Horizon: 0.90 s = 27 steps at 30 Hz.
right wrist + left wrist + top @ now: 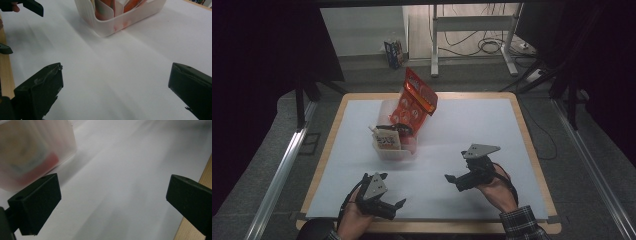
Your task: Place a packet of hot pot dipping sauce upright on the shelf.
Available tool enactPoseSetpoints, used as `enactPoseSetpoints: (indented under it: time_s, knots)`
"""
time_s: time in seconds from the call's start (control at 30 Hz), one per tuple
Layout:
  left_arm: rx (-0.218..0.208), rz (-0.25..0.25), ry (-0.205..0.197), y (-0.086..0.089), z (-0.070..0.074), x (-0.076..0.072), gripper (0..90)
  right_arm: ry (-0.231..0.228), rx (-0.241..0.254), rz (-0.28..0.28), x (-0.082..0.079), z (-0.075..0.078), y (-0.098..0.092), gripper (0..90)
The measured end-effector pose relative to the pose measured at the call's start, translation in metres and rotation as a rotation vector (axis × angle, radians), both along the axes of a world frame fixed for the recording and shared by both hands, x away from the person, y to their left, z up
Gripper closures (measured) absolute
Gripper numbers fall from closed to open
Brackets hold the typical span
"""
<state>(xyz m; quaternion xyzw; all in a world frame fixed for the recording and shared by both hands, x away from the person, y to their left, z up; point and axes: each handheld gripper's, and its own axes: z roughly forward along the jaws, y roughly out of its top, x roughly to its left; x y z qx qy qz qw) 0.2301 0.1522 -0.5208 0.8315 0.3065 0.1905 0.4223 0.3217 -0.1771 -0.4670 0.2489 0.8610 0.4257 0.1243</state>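
Left hand-held gripper (398, 204) sits low near the front edge of the desk (472, 130), jaws spread wide, nothing between them — its own view has bare white sheet btwn the jaws and a blurred corner of the clear plastic bin (37, 152) up-left. Right hand-held gripper (451, 179) is also released, jaws far apart, empty, pointing left toward the bin. The bin stands at desk centre-left, well apart from both grippers. Inside it: an orange-red snack bag (414, 102) upright and leaning right, sticking up over the rim, plus a smaller white packet (387, 140) at the near end. Print on the packets too small to read.
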Motion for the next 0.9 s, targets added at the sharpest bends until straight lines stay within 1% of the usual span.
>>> enactPoseSetpoints:
  time_s: [0.5,0.9]
  knots:
    - [0.003,0.0,0.002,0.0,0.0,0.0,0.0,-0.004,-0.018,-0.016,-0.003,-0.002,-0.008,0.0]
    - [0.005,0.001,0.004,0.0,0.0,0.0,0.0,-0.008,-0.02,-0.027,-0.006,-0.002,-0.014,0.0]
